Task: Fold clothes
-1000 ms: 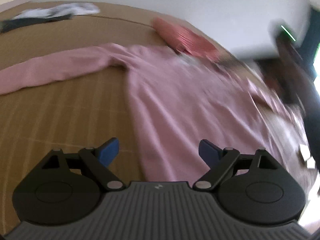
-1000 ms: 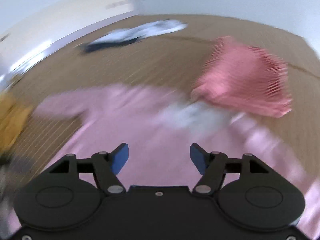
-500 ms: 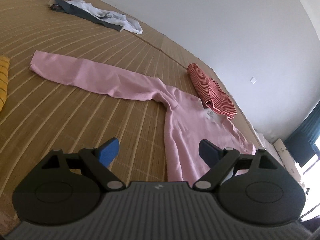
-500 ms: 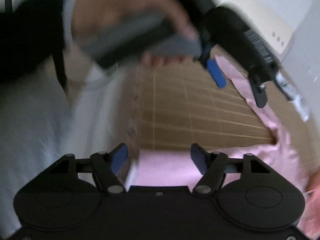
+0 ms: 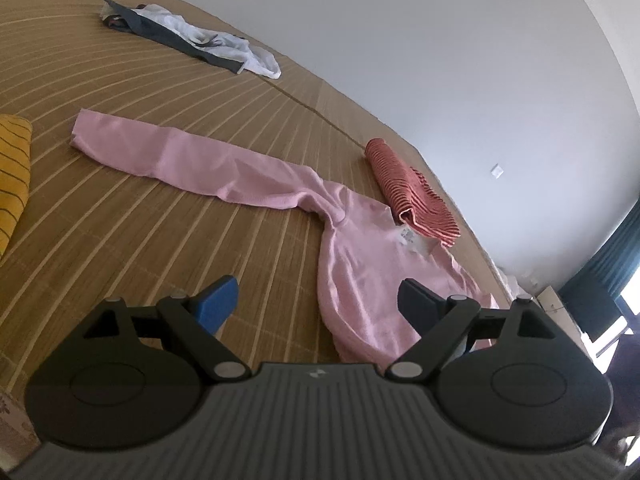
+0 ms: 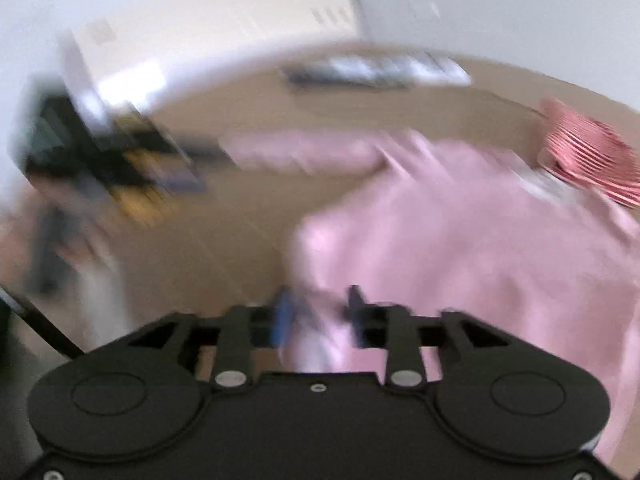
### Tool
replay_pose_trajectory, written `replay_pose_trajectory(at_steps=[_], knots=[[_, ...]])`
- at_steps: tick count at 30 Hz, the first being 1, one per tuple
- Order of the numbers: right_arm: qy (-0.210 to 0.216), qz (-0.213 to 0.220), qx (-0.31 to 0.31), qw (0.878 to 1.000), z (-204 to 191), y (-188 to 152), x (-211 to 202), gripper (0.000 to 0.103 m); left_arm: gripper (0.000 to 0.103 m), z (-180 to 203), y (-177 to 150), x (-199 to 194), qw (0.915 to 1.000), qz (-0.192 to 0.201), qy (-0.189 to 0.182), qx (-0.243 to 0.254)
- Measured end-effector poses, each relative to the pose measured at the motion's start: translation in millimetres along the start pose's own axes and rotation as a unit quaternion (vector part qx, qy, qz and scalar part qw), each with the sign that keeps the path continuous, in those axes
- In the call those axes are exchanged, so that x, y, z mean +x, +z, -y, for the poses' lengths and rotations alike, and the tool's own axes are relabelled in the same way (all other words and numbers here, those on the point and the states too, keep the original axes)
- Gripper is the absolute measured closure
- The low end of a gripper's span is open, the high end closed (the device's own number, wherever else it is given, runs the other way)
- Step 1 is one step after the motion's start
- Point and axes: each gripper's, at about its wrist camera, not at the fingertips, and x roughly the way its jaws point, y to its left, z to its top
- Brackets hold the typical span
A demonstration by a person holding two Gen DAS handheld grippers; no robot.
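- Long-sleeved pink knit sweater (image 5: 360,264) — lies spread flat on the woven tan bamboo mat (image 5: 160,240), one sleeve stretched out straight away from the body; a white label shows at the neckline.
- Left gripper (image 5: 316,300) — held above the mat at the sweater's lower edge, its blue-padded fingers (image 5: 218,302) set wide apart with nothing between them.
- Right gripper (image 6: 320,316) — view heavily blurred; the fingers stand close together with pink cloth of the sweater (image 6: 460,248) bunched between them, apparently pinched at the garment's edge.
- Folded red-and-white striped garment (image 5: 412,196) — rests on the mat touching the sweater's collar region.
- Crumpled white and dark grey clothes (image 5: 192,38) — lie near the far wall, well apart from the sweater.
- Yellow cloth with thin dark stripes (image 5: 12,176) — at the left border of the left wrist view, near the sleeve's cuff.
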Motion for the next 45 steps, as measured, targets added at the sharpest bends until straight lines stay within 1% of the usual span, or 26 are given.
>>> replay_pose_trajectory(at_steps=[1,2,3,5,8,10,11,12,15,17,19,20,22,23,25,28,30,32,34,35,36,38,40,42,43,45], knots=[[-0.028,-0.012,-0.022,0.999,-1.7,-4.9,4.9,0.065,0.013,0.3,-0.5,0.5,1.0000,-0.001,0.001,0.000],[-0.043,-0.017,-0.041,0.998,-4.5,-8.0,6.6,0.065,0.013,0.3,-0.9,0.9,1.0000,-0.002,0.002,0.000],[-0.046,-0.018,-0.053,0.997,-7.7,-9.0,6.7,0.065,0.013,0.3,-1.3,1.2,1.0000,-0.004,0.001,-0.001],[-0.035,-0.014,-0.068,0.997,-13.5,-7.9,3.3,0.063,0.013,0.3,-1.7,2.1,1.0000,-0.006,0.002,-0.001],[-0.017,0.002,-0.095,0.995,-24.2,-14.4,-14.6,0.047,0.013,0.5,-2.5,5.0,0.9999,-0.011,0.004,0.000],[-0.015,-0.004,-0.118,0.993,-33.9,-14.6,-10.0,0.047,0.013,1.4,-3.0,6.5,0.9999,-0.015,0.004,0.002],[-0.014,-0.013,-0.134,0.991,-39.2,-18.1,-6.8,0.048,0.013,2.2,-3.4,6.9,0.9999,-0.015,0.003,0.005],[-0.016,-0.025,-0.144,0.989,-42.4,-23.3,-4.6,0.054,0.013,2.7,-3.8,6.9,0.9999,-0.016,0.003,0.006],[-0.020,-0.058,-0.163,0.985,-46.9,-35.6,6.5,0.067,0.013,3.4,-4.6,6.8,0.9998,-0.017,0.005,0.008],[-0.028,-0.071,-0.154,0.985,-42.1,-40.2,16.0,0.069,0.013,3.8,-5.0,6.9,0.9998,-0.018,0.005,0.010],[-0.032,-0.076,-0.136,0.987,-35.2,-42.2,20.7,0.069,0.013,4.4,-5.5,6.8,0.9998,-0.019,0.004,0.009],[-0.029,-0.077,-0.124,0.989,-30.9,-42.5,22.8,0.071,0.013,4.5,-5.7,6.7,0.9998,-0.019,0.005,0.009],[-0.028,-0.076,-0.109,0.991,-25.7,-44.2,22.8,0.083,0.013,-9.1,2.3,6.9,0.9995,-0.028,-0.006,0.017],[-0.031,-0.074,-0.106,0.991,-23.7,-44.1,21.5,0.094,0.013,-9.1,2.1,6.8,0.9995,-0.027,-0.005,0.016],[-0.028,-0.066,-0.090,0.993,-19.9,-41.4,13.4,0.095,0.013,-9.7,2.3,6.6,0.9996,-0.026,-0.005,0.013],[0.000,-0.033,-0.054,0.998,-14.6,-34.5,-4.3,0.095,0.013,-11.8,5.4,3.0,0.9998,-0.017,-0.006,0.008],[0.061,-0.008,-0.015,0.998,-12.2,-27.5,-14.5,0.095,0.013,-14.5,8.7,-3.3,1.0000,-0.006,-0.008,0.001],[0.125,0.007,0.006,0.992,-20.5,-20.5,-13.6,0.095,0.013,-17.8,11.6,-10.9,0.9999,0.008,-0.007,-0.006],[0.171,0.009,0.009,0.985,-37.6,-16.4,-0.4,0.095,0.012,-21.5,13.5,-17.1,0.9998,0.016,-0.004,-0.014],[0.192,0.001,0.003,0.981,-49.4,-15.5,10.5,0.095,0.012,-23.0,14.0,-18.9,0.9997,0.018,-0.002,-0.016],[0.203,-0.007,-0.005,0.979,-60.8,-15.7,21.6,0.095,0.012,-24.5,14.5,-20.6,0.9996,0.019,-0.001,-0.019],[0.205,-0.026,-0.022,0.978,-82.3,-18.6,42.6,0.094,0.012,-26.2,15.1,-22.5,0.9996,0.019,0.004,-0.021],[0.226,-0.039,-0.018,0.973,-92.5,-20.7,51.8,0.088,0.012,-26.6,15.2,-23.2,0.9997,0.016,0.004,-0.019],[0.256,-0.040,-0.008,0.966,-92.4,-20.0,49.4,0.075,0.012,-24.9,15.2,-22.6,0.9998,0.012,0.005,-0.014],[0.258,-0.034,-0.010,0.966,-88.5,-17.7,43.8,0.072,0.012,-23.5,15.1,-22.0,0.9999,0.010,0.005,-0.011],[0.220,-0.018,-0.027,0.975,-78.2,-13.3,30.7,0.067,0.012,-19.5,13.0,-17.6,1.0000,0.001,-0.002,-0.003]])
